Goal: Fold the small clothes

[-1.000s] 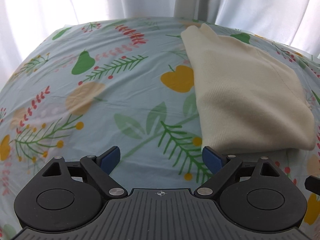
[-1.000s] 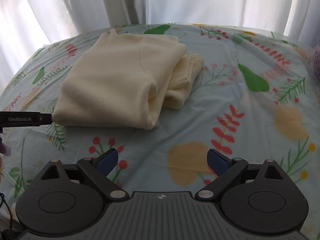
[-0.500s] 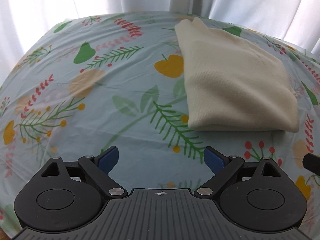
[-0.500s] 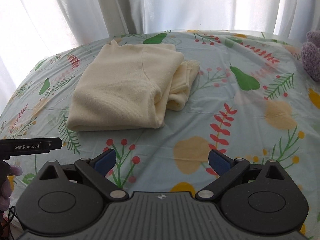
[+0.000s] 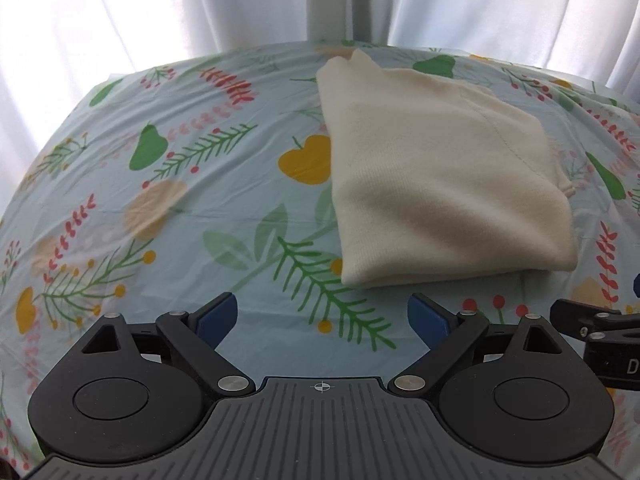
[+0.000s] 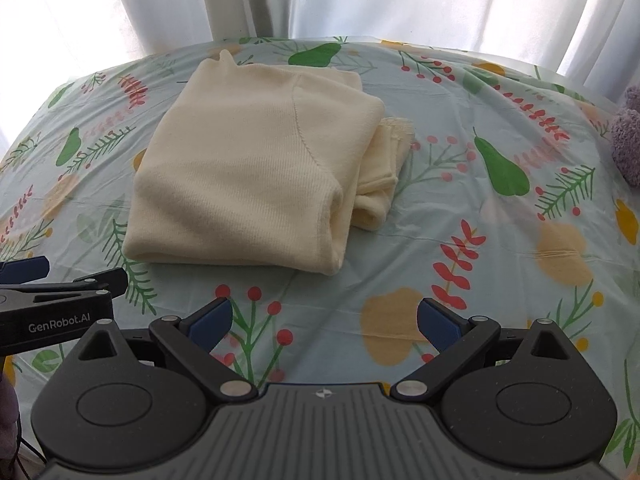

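A cream knit garment (image 5: 436, 168) lies folded into a thick rectangle on the flowered tablecloth (image 5: 180, 200). In the right wrist view the garment (image 6: 256, 168) shows a folded sleeve layer sticking out on its right side. My left gripper (image 5: 322, 318) is open and empty, above the cloth just in front of the garment's near left corner. My right gripper (image 6: 324, 318) is open and empty, in front of the garment's near right corner. Neither touches the garment.
White curtains (image 5: 240, 4) hang behind the table's far edge. A purple fuzzy object (image 6: 628, 136) lies at the right edge of the tablecloth (image 6: 500, 240). The left gripper's body (image 6: 56, 312) shows at the left of the right wrist view.
Both grippers have pulled back from the folded garment and stayed open. The garment has not moved.
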Demonstrator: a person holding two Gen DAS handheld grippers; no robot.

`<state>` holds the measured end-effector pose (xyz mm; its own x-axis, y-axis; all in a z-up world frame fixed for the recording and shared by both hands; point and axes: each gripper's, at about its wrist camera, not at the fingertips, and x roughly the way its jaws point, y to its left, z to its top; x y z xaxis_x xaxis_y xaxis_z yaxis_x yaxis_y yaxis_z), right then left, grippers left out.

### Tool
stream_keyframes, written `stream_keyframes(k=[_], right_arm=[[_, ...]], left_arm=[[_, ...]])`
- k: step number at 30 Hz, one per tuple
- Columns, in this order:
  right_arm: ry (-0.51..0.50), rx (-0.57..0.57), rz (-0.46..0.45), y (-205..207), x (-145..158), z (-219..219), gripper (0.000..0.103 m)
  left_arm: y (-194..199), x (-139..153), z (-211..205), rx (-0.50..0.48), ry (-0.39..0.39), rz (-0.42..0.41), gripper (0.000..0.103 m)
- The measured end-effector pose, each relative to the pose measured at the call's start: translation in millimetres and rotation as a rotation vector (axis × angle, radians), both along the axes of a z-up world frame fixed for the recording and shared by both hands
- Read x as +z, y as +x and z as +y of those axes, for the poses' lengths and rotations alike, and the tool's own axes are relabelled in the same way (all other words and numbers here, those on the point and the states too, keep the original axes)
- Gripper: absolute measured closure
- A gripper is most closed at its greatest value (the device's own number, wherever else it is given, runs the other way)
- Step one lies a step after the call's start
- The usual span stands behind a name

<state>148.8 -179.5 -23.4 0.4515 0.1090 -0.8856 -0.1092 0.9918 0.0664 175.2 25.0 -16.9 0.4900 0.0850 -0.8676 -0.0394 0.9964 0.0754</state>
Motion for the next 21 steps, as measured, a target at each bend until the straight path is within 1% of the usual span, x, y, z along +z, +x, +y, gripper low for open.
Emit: stream_keyframes(k=[7,11,21], right_arm=[[-0.060,0.002,0.013,7,-1,5,0.004],[-0.070,-0.025,0.008,12,2,2,0.004],[-0.090,-0.038,-0.006,22,4,7,0.004]], left_arm=[[10,4,-5,-0.014,0.000,0.002,0.007],[15,3,-4,-0.013,-0.017,0.018,0.007],[22,-1,-3,-0.015,-0.027,0.040,0.007]])
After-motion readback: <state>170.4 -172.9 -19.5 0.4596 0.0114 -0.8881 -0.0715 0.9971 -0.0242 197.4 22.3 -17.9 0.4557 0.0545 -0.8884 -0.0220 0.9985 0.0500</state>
